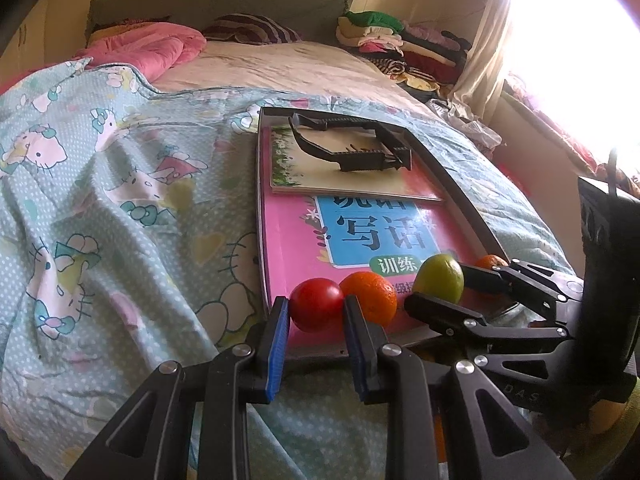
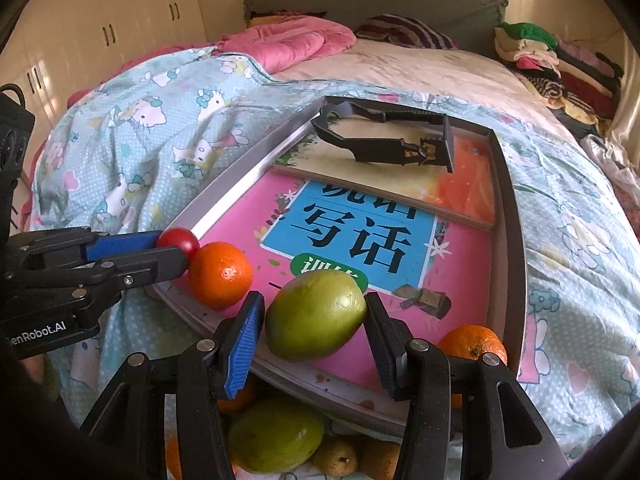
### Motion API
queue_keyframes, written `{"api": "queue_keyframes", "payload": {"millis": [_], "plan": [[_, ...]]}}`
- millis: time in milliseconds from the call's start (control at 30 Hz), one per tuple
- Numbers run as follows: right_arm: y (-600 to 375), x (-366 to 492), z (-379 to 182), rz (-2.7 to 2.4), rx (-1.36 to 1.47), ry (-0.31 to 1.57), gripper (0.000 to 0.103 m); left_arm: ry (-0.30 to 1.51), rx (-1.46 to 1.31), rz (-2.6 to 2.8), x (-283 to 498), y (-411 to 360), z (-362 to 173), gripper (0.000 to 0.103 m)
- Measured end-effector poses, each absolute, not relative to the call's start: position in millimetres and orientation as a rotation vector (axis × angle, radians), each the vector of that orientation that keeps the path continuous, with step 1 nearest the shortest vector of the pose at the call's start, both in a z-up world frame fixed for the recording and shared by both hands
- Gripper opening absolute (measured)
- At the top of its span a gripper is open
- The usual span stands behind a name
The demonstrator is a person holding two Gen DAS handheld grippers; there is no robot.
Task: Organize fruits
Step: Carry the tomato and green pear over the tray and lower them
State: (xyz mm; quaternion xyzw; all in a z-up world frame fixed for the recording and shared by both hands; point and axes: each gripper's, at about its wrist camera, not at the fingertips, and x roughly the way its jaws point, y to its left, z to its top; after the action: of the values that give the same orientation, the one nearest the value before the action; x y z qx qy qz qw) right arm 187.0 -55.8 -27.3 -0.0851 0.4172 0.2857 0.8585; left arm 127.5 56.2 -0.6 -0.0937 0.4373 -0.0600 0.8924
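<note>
With left gripper (image 1: 316,316) clamping the tomato (image 1: 316,309) and right gripper (image 2: 314,322) clamping the mango (image 2: 316,314), ease both gently onto the tray (image 2: 514,216).

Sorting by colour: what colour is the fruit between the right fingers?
Green fruit, clearest in the right wrist view.

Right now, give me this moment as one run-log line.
left gripper: shut on tomato | right gripper: shut on green fruit | tray: two oranges along near edge
</note>
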Motion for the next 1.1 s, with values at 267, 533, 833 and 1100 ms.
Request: {"api": "queue_keyframes", "payload": {"millis": [267, 533, 833, 1100], "plan": [[-55, 185, -27, 0.604, -0.175, 0.869, 0.055, 0.906, -0.226, -0.147, 127, 59, -1, 0.028], [-56, 183, -25, 0.580, -0.184, 0.858, 0.063, 0.905, -0.230, -0.149, 126, 60, -1, 0.028], [-62, 177, -22, 0.544, -0.189, 0.844, 0.066, 0.904, -0.234, -0.150, 125, 60, 0, 0.028], [-65, 170, -18, 0.538, -0.177, 0.823, 0.066, 0.904, -0.234, -0.152, 125, 60, 0, 0.031]]}}
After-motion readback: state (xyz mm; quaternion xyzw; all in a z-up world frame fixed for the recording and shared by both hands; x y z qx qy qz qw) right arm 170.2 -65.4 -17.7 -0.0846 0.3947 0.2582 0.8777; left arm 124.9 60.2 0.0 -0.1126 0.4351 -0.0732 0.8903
